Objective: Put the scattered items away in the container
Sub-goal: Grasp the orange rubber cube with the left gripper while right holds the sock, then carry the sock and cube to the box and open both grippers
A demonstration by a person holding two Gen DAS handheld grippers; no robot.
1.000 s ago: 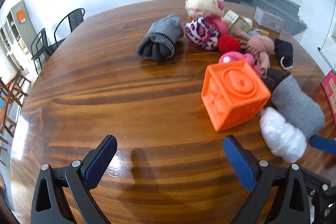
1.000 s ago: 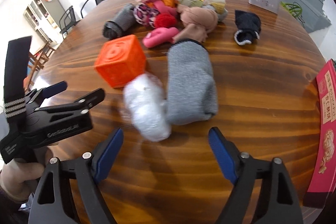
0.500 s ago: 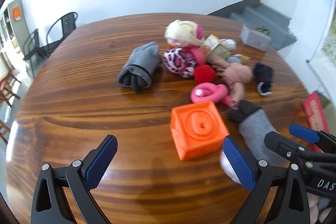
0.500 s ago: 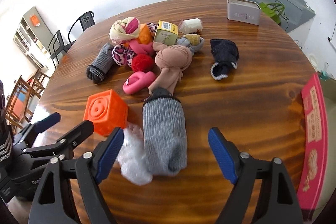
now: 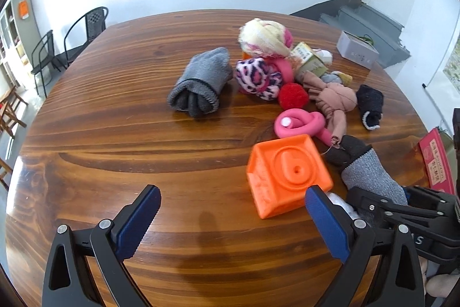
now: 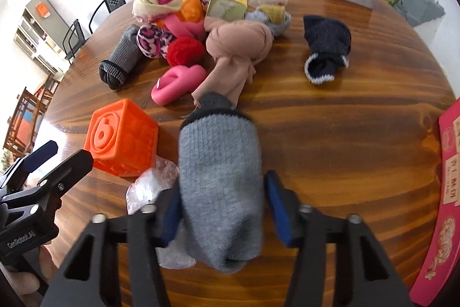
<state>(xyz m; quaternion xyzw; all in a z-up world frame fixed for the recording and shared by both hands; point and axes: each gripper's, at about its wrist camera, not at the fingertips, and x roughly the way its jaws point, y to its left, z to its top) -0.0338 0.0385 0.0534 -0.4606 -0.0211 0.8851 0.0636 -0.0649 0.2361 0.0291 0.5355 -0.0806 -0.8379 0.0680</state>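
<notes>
Grey knit of the rolled sock (image 6: 220, 186) is caught between the blue pads of the right gripper (image 6: 221, 209), whose jaws have just been closing on it; the sock lies on the wooden table (image 6: 345, 128) beside a crinkled plastic bag (image 6: 152, 186) and the orange cube (image 6: 122, 138). A firm, centred squeeze should be kept before lifting, so the bag is left behind. The left gripper (image 5: 230, 217) is held released above bare wood. No container can be made out; white walls and black chairs (image 5: 72, 48) are seen beyond
</notes>
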